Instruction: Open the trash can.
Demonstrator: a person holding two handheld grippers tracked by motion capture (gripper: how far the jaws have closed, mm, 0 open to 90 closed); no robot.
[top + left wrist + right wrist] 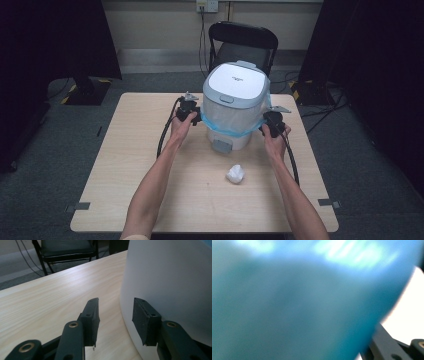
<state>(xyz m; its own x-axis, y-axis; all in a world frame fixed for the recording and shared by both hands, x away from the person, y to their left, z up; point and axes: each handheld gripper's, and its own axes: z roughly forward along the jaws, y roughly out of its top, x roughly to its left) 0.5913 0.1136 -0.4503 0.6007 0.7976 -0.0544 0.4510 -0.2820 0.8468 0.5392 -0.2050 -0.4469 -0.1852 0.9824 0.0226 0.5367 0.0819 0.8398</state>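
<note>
White bin (231,107), one paper wad (235,173), two hand-held grippers

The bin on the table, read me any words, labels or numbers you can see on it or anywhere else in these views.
Bin lid: one short dark line of print, likely a brand mark, too small and blurred to read.
Blue bag: no print visible.
Wall socket: no legible marking.
Left gripper view and right gripper view: no text.

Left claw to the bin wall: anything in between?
Nothing visible. In the left gripper view the left claw stands open right at the white bin, one pad against or nearly at its wall, bare table around the other. The crumpled paper lies well clear, nearer the person.
</note>
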